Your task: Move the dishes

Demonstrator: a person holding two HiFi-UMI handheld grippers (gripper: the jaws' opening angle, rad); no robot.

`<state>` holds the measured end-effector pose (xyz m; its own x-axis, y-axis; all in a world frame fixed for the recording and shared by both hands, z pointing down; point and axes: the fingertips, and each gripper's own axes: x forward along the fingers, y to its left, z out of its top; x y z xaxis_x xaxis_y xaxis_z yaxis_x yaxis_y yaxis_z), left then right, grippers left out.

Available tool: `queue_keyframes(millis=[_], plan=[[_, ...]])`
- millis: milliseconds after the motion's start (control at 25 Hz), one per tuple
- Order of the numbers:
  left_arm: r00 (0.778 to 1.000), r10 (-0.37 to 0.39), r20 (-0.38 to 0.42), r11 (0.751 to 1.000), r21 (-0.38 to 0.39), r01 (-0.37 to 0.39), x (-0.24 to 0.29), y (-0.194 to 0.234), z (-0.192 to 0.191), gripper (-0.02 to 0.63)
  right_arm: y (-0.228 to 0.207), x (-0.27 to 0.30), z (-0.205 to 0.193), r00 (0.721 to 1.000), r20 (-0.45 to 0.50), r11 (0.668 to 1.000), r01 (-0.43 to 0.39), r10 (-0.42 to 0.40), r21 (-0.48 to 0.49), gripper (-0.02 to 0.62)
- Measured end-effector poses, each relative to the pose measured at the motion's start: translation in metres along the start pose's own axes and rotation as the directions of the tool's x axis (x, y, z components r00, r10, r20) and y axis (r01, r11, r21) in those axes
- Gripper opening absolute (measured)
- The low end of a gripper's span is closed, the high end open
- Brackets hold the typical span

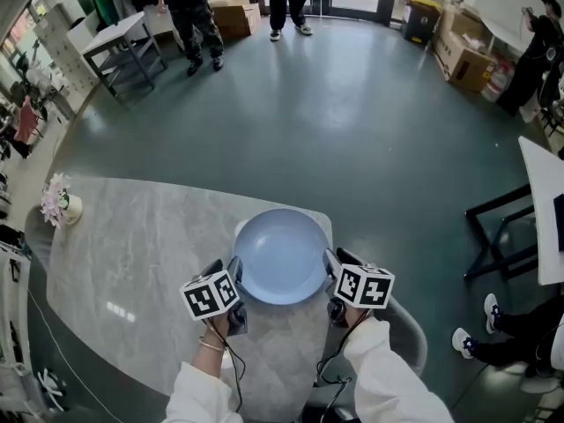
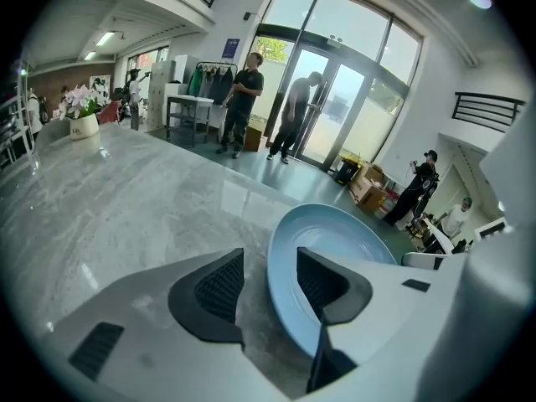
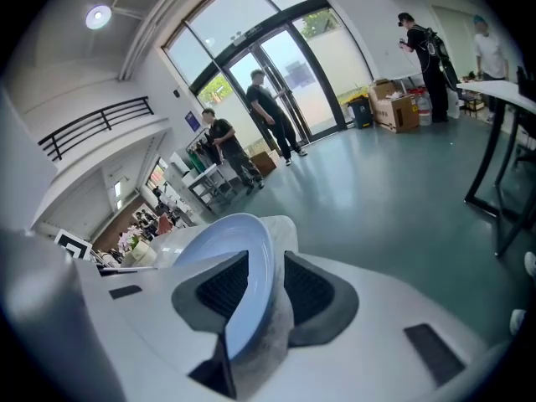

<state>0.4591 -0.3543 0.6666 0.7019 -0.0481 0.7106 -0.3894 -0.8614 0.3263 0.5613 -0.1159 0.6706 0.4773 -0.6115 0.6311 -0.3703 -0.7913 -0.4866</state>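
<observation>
A light blue plate (image 1: 282,256) lies on the grey marble table (image 1: 132,263), in the lower middle of the head view, close to the table's upper edge, where the dark green floor begins. The left gripper (image 1: 233,271) is at the plate's left rim and the right gripper (image 1: 332,270) is at its right rim, so the plate is between the two.

In the left gripper view, the jaws stand wide apart. The plate's rim (image 2: 280,291) passes between them; the right pad reaches over the inside of the plate, and the left pad stays clear of the rim with bare table in the gap. The left gripper (image 2: 266,281) does not squeeze anything.

In the right gripper view, the jaws are released too. The plate's edge (image 3: 251,283) stands between the two dark ribbed pads, with a small gap on each side, so the right gripper (image 3: 265,286) does not clamp it.

A small white pot with pale flowers (image 1: 60,203) stands at the table's left end, well apart from the plate. Two people stand at the top of the head view, near a white table (image 1: 123,33) in the upper left. Cardboard boxes (image 1: 463,55) are in the upper right.
</observation>
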Motion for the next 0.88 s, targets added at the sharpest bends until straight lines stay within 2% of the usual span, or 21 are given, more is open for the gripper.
queue_keyframes(millis=[120, 240, 480, 680, 880], plan=[[1.000, 0.003, 0.000, 1.000, -0.006, -0.003, -0.023, 0.002, 0.000, 0.179, 0.012, -0.016, -0.004, 1.000, 0.025, 1.000, 0.004, -0.004, 0.023, 0.183], [1.000, -0.017, 0.009, 1.000, -0.010, 0.017, -0.046, -0.004, -0.002, 0.179, 0.025, -0.039, -0.002, 0.998, 0.066, 1.000, 0.009, -0.010, 0.028, 0.128], [0.992, -0.128, 0.015, 0.992, 0.023, 0.128, -0.091, -0.036, -0.016, 0.173, 0.043, -0.091, -0.012, 0.995, 0.102, 1.000, 0.018, -0.019, 0.012, 0.099], [0.983, -0.183, 0.021, 0.978, 0.106, 0.179, -0.131, -0.061, -0.027, 0.118, 0.062, -0.124, -0.029, 0.994, 0.110, 1.000, -0.021, 0.020, 0.010, 0.083], [0.973, -0.228, 0.018, 0.962, 0.155, 0.223, -0.177, -0.068, -0.044, 0.049, 0.102, -0.158, -0.049, 0.992, 0.111, 0.998, -0.051, 0.053, -0.020, 0.071]])
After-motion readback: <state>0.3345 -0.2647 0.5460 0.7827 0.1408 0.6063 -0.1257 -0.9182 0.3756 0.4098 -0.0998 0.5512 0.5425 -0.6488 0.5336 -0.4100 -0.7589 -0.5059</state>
